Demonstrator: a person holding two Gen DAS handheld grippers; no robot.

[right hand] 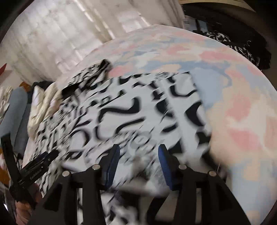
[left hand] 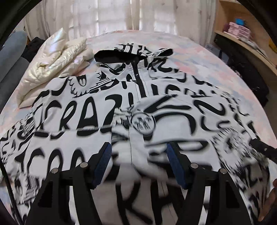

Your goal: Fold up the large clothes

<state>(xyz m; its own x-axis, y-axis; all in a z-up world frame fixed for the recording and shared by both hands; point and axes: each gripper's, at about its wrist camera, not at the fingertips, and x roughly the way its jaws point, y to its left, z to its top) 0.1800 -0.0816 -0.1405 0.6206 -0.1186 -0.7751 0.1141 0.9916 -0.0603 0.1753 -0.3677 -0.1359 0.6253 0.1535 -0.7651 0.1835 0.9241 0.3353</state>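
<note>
A white jacket with bold black lettering (left hand: 155, 86) lies spread on the bed, hood towards the curtains, zip down its middle. My left gripper (left hand: 138, 147) hovers over its lower front, jaws apart, blue pads (left hand: 102, 162) clear of the blurred cloth beneath. In the right wrist view the same jacket (right hand: 138, 103) shows its straight right edge on the sheet. My right gripper (right hand: 138, 148) is open above that side, nothing pinched. The right gripper's body (left hand: 263, 148) shows at the left view's right edge, and the left gripper's body (right hand: 38, 164) at the right view's left edge.
A folded cream puffer jacket (left hand: 57, 64) rests on the bed at the far left. The pastel pink-and-blue sheet (right hand: 233, 103) stretches bare to the right. Curtains (left hand: 112, 15) hang behind, a wooden shelf (left hand: 242, 34) stands far right, and dark clothes (right hand: 242, 46) lie beside the bed.
</note>
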